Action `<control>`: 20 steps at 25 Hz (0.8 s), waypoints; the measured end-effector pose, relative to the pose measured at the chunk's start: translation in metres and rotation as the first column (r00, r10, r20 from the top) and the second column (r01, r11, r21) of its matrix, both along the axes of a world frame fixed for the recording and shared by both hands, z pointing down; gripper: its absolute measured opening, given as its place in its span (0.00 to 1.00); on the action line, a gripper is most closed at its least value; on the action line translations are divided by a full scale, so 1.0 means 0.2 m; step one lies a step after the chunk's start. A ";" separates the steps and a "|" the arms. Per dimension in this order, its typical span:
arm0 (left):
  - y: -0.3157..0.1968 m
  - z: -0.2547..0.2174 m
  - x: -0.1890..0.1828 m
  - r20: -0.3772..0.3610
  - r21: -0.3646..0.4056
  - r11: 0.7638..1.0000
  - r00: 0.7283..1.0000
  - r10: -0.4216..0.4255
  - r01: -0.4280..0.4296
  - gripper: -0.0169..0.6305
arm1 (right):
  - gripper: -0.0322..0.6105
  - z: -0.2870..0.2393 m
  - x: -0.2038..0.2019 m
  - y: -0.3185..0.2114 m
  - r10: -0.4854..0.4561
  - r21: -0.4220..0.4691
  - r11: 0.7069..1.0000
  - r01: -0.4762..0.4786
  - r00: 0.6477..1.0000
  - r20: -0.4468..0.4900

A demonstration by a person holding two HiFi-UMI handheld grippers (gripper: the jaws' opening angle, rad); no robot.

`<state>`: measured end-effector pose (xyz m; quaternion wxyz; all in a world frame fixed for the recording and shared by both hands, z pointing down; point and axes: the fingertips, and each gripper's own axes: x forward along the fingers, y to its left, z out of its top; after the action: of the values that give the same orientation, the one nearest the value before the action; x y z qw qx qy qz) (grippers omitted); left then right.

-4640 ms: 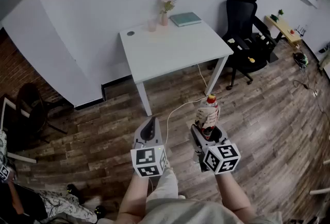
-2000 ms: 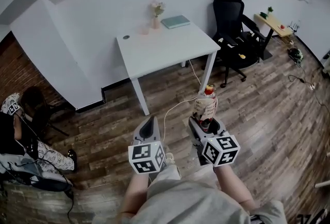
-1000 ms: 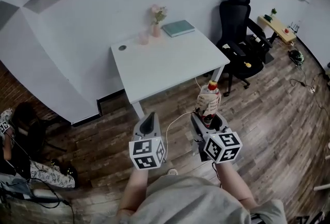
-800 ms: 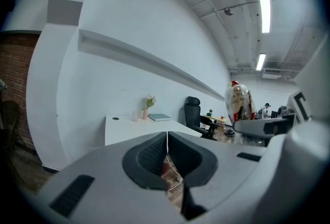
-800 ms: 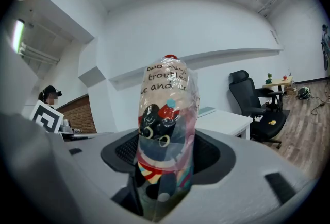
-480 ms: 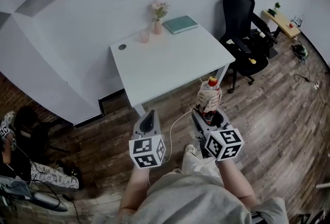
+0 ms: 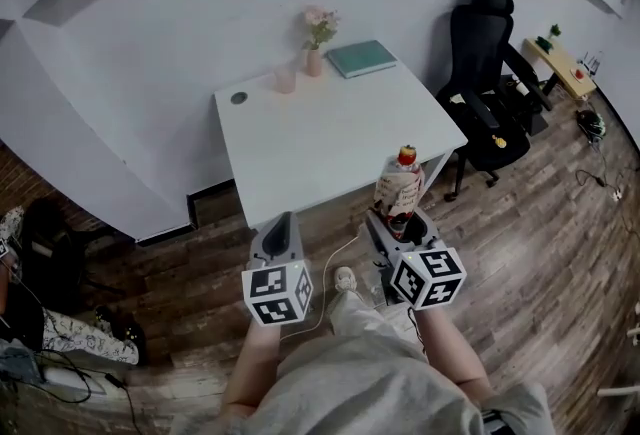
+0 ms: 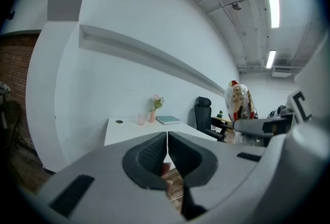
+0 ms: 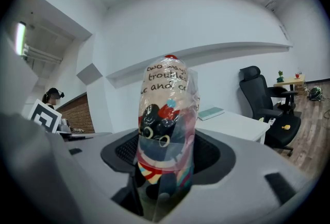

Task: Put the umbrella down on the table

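The right gripper clamps the wrapped umbrella upright at the near edge of the table, the left gripper is closed on nothing, so an early release may drop it on the floor.

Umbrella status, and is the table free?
Left gripper shut, empty. Right gripper shut on folded patterned umbrella in clear sleeve, upright, not yet down. White table: near half bare; pink cup, flower vase, teal book at far edge.

Head view looks steeply down from above; the 2 gripper views face forward, level, sharing the white table.
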<state>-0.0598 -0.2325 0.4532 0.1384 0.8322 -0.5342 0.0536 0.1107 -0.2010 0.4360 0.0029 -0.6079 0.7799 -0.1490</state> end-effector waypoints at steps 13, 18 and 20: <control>-0.49 -0.03 0.13 -0.009 -0.014 0.997 0.997 -0.078 0.078 0.04 | 0.47 0.00 0.12 -0.61 -0.096 -0.038 0.995 0.094 0.995 -0.033; -0.64 -0.01 0.16 -0.002 -0.029 0.994 0.995 -0.104 0.104 0.04 | 0.47 0.05 0.15 -0.80 -0.126 -0.065 0.990 0.123 0.991 -0.040; -0.69 0.00 0.16 0.002 -0.033 0.993 0.993 -0.115 0.115 0.04 | 0.47 0.07 0.16 -0.87 -0.135 -0.073 0.989 0.131 0.990 -0.042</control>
<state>-0.0275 -0.3700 0.4539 0.1551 0.7977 -0.5802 0.0547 0.1431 -0.3755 0.4493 -0.0468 -0.5575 0.8129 -0.1617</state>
